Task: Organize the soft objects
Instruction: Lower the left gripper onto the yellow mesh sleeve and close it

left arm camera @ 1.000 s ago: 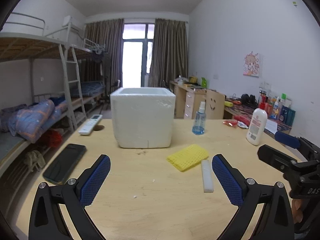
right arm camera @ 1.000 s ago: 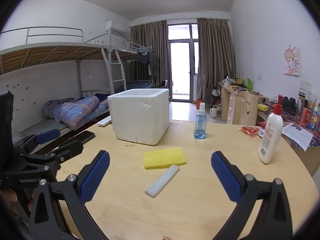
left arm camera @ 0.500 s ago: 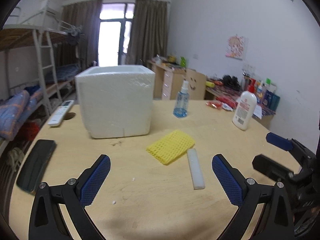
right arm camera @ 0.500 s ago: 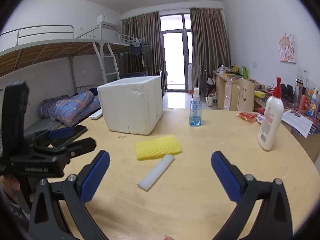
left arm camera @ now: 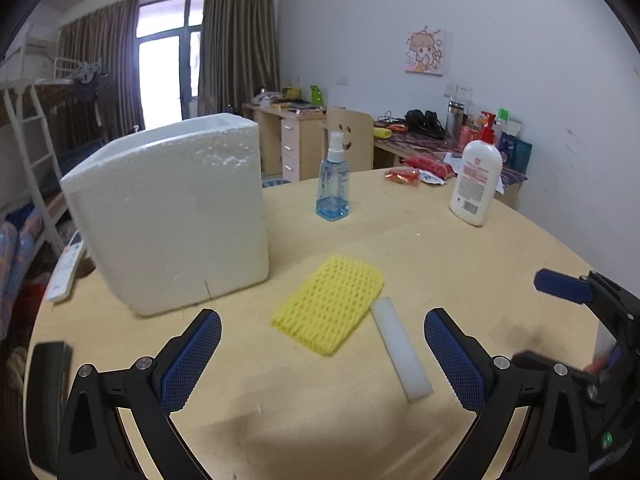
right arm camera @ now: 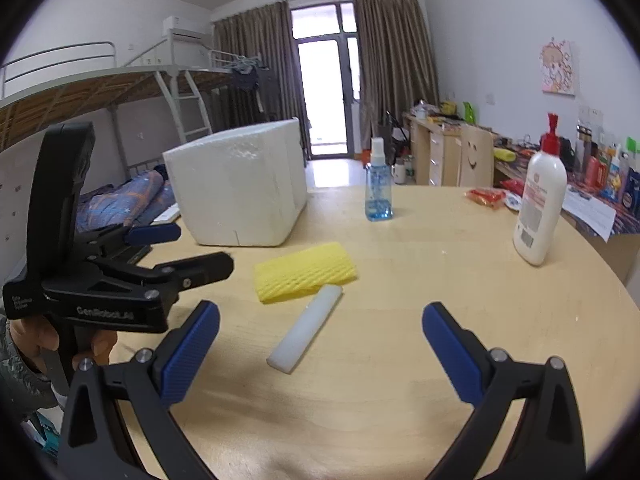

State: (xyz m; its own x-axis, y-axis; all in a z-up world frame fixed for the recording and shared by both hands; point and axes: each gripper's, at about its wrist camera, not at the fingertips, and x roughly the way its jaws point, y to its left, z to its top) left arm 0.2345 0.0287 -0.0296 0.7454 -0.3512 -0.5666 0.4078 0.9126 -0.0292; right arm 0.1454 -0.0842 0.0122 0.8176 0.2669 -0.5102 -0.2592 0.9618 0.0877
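Observation:
A yellow foam net sleeve [left arm camera: 329,303] lies flat on the round wooden table [left arm camera: 460,264], with a white foam bar [left arm camera: 401,347] touching its right edge. A white styrofoam box [left arm camera: 168,210], open at the top, stands behind them to the left. My left gripper [left arm camera: 322,358] is open and empty, just in front of the sleeve. My right gripper [right arm camera: 320,350] is open and empty, with the foam bar [right arm camera: 306,327] lying between its blue pads and the sleeve [right arm camera: 304,266] just beyond. The left gripper [right arm camera: 176,252] also shows at the left of the right wrist view.
A blue spray bottle [left arm camera: 333,184] and a white lotion bottle [left arm camera: 476,182] stand at the back of the table, with red snack packets [left arm camera: 404,176] near its far edge. A remote [left arm camera: 66,266] and a black phone [left arm camera: 50,396] lie at the left. A bunk bed [right arm camera: 100,92] stands beyond.
Both grippers have moved forward and lower toward the yellow sleeve and the white bar. The left view has swung to the right. Both stay open.

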